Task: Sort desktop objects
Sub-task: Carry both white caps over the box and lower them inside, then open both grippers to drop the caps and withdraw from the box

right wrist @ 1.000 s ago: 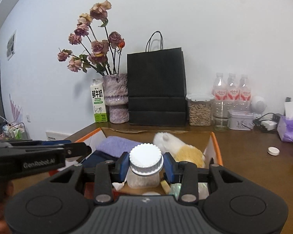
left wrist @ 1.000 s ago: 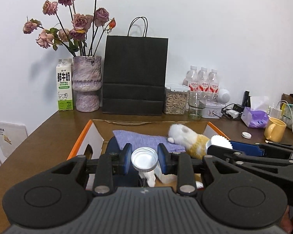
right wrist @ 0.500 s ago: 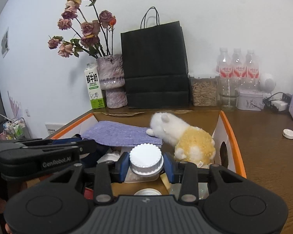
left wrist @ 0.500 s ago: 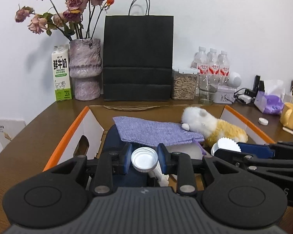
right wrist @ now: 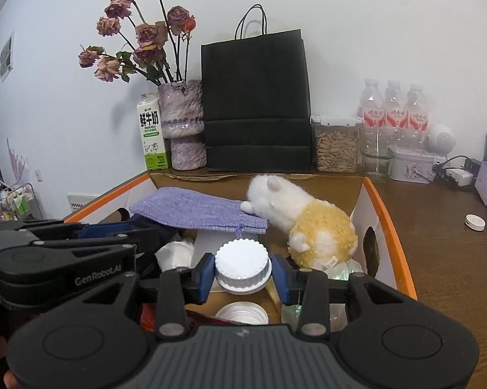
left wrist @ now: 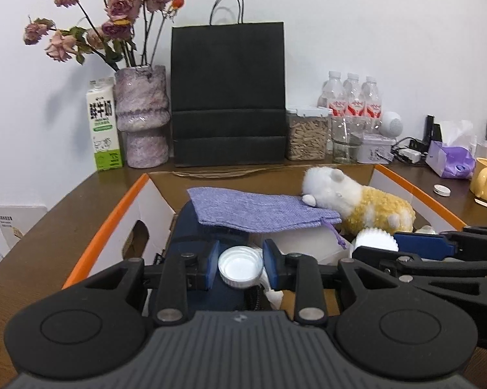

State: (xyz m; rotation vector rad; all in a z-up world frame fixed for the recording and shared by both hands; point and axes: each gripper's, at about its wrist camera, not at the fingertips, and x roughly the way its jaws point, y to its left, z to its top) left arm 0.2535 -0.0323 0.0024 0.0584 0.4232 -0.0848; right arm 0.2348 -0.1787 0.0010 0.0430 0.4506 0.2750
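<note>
Left wrist view first: the left gripper (left wrist: 240,267) hangs low over the near end of the cardboard box (left wrist: 120,214), and its jaws have just been opening, so a sliver of gap shows on each side of the small white cap (left wrist: 240,268) lying open side up between them. That cap looks light, stiff plastic, ribbed round its rim; I judge it is best taken across that rim, since the smooth inner face gives nothing to pinch.

From the right wrist view, the right gripper (right wrist: 243,274) sits over the near middle of the box, and its jaws too have just been opening. The wide white lid (right wrist: 243,267) of a jar stands between the blue pads, which now sit just off its fluted edge rather than pressing it. The jar body below is mostly hidden, so I cannot tell what it is made of. The fluted edge should give good purchase, and a hard rigid lid will not yield.

Farther back along the box's far side lie a purple knitted pouch (left wrist: 259,210) and a plush toy (right wrist: 301,223), both soft and easily squashed, better pinched at the bulk.
</note>
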